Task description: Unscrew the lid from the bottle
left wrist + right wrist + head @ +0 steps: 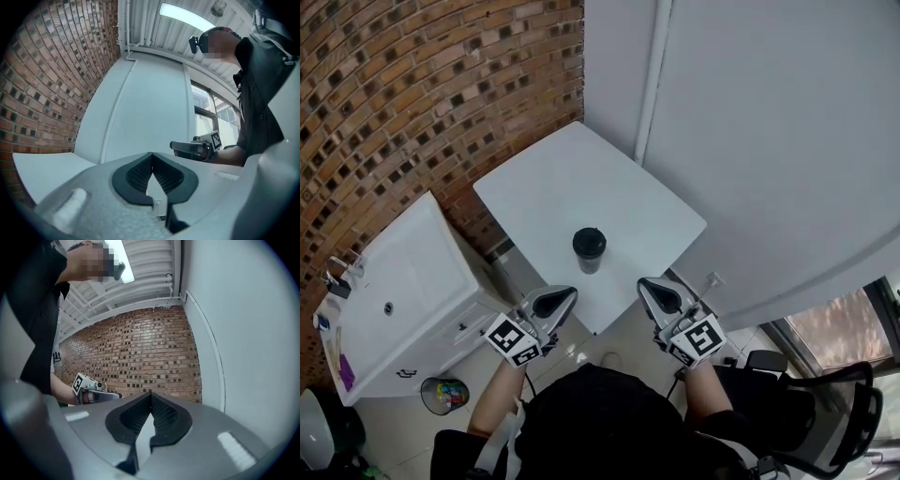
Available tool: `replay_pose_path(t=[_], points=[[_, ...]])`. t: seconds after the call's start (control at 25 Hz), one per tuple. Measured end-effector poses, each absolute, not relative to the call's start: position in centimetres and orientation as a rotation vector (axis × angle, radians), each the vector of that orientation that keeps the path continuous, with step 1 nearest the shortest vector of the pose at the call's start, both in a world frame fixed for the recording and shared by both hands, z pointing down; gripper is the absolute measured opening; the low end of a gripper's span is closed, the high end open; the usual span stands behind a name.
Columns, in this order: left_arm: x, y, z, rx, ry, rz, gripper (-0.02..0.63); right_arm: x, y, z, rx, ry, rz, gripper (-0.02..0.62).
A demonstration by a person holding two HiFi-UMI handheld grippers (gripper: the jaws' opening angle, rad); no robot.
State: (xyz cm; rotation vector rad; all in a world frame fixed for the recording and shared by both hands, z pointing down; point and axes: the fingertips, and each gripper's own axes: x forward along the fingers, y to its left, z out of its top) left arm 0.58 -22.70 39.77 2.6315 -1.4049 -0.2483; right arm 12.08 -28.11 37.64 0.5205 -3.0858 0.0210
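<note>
- Head view: desk (581, 178) with a smooth, matte white square top, seen corner-on.
- The bottle (589, 253) stands upright on the desk, towards the corner nearest the person. It is a dark cylinder, and its round black lid (589, 240) is on.
- The left tool (562, 296) and right tool (649, 287) sit at the desk's two near edges, one each side of that near corner, both apart from the bottle. Each is grey with a black tapered nose and carries a white marker cube (514, 340) printed with black squares.
- A rough brick wall (403, 84) of red and dark bricks runs beyond the desk's far left side. Smooth pale panels (769, 141) stand behind its far right side.
- A glossy white cabinet (403, 291) stands left of the desk. On the floor below it is a small round bin (442, 394) holding colourful bits that I cannot identify.
- A black mesh chair (830, 412) is right of the desk, beside the person.
- Left gripper view: the left tool (152, 157) has its jaws pressed together, empty. The ribbed black pads (138, 173) meet at the tips above a grainy grey body.
- Beyond it, the right tool (187, 149) is held level over the desk (42, 171).
- Right gripper view: the right tool (150, 395) is likewise pressed shut on nothing, its ridged pads (164, 416) touching.
- The left tool (101, 396) shows against the brick wall (140, 348).
</note>
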Motion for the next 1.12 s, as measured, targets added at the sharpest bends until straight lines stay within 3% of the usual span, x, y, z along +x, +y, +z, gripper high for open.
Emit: replay_pose_path(t=[0.4,0.76,1.12], points=[[1.3,-25.0,40.5,2.609,-1.421,-0.226,0.002,10.4,-30.0,39.5,0.42,-3.118,0.09,0.005],[-3.2,-26.8,39.2,2.675,-1.409,-0.178,0.002,7.0,-32.5,35.3,0.468,-3.136,-0.011,0.005],[-7.6,-29.1,39.3,2.628,-1.523,-0.137,0.003,4.5,-34.8,36.7,0.509,-3.088,-0.052,0.005]])
